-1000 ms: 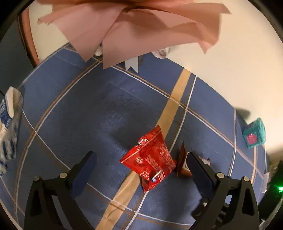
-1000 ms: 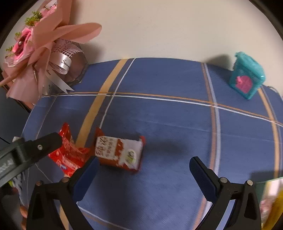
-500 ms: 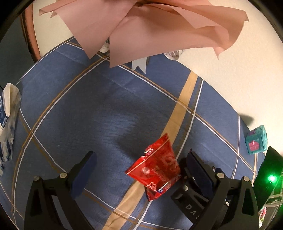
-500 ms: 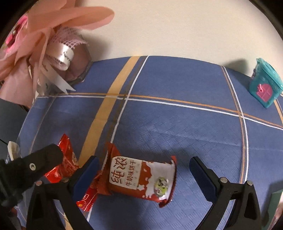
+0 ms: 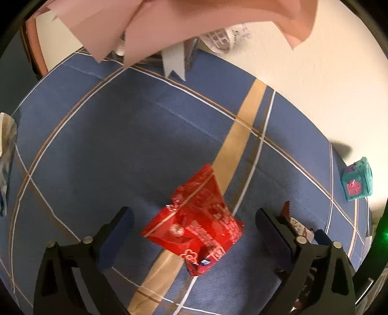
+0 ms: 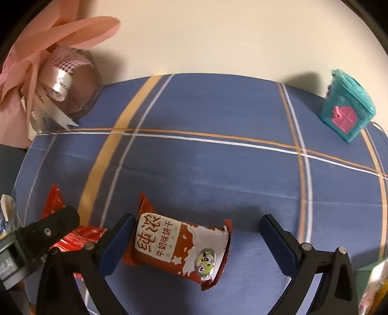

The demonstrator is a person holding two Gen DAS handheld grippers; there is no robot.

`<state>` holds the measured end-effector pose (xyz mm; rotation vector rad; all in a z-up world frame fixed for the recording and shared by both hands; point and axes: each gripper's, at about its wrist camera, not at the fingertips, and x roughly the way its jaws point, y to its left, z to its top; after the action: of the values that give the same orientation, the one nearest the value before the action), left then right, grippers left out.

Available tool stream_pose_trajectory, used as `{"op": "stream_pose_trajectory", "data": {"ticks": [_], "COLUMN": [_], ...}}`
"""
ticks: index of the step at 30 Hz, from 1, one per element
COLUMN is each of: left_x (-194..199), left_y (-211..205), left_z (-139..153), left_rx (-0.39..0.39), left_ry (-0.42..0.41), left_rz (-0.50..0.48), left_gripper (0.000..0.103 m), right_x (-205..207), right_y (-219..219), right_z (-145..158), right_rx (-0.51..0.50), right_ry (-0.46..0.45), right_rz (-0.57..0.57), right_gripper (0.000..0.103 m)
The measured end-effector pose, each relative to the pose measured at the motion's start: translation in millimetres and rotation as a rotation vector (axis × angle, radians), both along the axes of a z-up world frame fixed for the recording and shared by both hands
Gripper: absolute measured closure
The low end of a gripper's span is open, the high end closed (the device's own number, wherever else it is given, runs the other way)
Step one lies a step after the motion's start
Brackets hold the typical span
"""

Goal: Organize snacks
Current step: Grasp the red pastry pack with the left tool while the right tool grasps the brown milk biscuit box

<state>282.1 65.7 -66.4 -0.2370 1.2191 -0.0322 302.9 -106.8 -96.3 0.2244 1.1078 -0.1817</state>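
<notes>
A red snack packet [image 5: 198,227] lies on the blue plaid tablecloth [image 5: 121,145], between the fingers of my open left gripper [image 5: 194,232]; it also shows in the right wrist view [image 6: 72,232]. A brown and white biscuit packet [image 6: 179,247] lies flat between the fingers of my open right gripper [image 6: 197,240]. Only its edge [image 5: 294,218] shows in the left wrist view, behind my right finger. Neither packet is gripped. The left gripper's body [image 6: 41,232] shows at the left of the right wrist view.
A pink paper bouquet [image 6: 43,63] with ribbons stands at the table's back left, overhanging the cloth [image 5: 169,21]. A teal toy house box [image 6: 346,109] stands at the back right by the wall. A white and blue packet [image 5: 6,150] lies at the far left edge.
Both grippers have moved down and forward toward their packets. The biscuit packet now sits between the right fingers, and the red packet sits further in between the left fingers.
</notes>
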Motion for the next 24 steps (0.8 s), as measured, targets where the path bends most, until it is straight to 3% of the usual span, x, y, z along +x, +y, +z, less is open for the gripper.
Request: {"op": "stream_pose_trajectory", "data": {"ticks": [2, 9, 17, 24], "left_x": [-0.5, -6.2, -15.7, -29.8], "left_y": [-3.7, -10.7, -17.7, -36.5], "left_z": [-1.3, 1.5, 9.5, 18.0], "left_rx": [-0.001, 0.040, 0.054, 0.003], "left_ry": [0.003, -0.022, -0.050, -0.040], "left_rz": [-0.004, -0.016, -0.029, -0.046], "left_gripper": [0.025, 0.035, 0.038, 0.038], "right_x": [-2.8, -10.0, -24.7, -46.4], "right_y": [-9.3, -23.2, -33.6, -54.4], "right_z": [0.5, 5.0, 9.7, 14.3], "right_rx": [0.008, 0.072, 0.092, 0.106], "right_ry": [0.004, 0.012, 0.017, 0.041], "right_rz": [-0.018, -0.024, -0.027, -0.065], "right_gripper": [0.004, 0.030, 0.034, 0.034]}}
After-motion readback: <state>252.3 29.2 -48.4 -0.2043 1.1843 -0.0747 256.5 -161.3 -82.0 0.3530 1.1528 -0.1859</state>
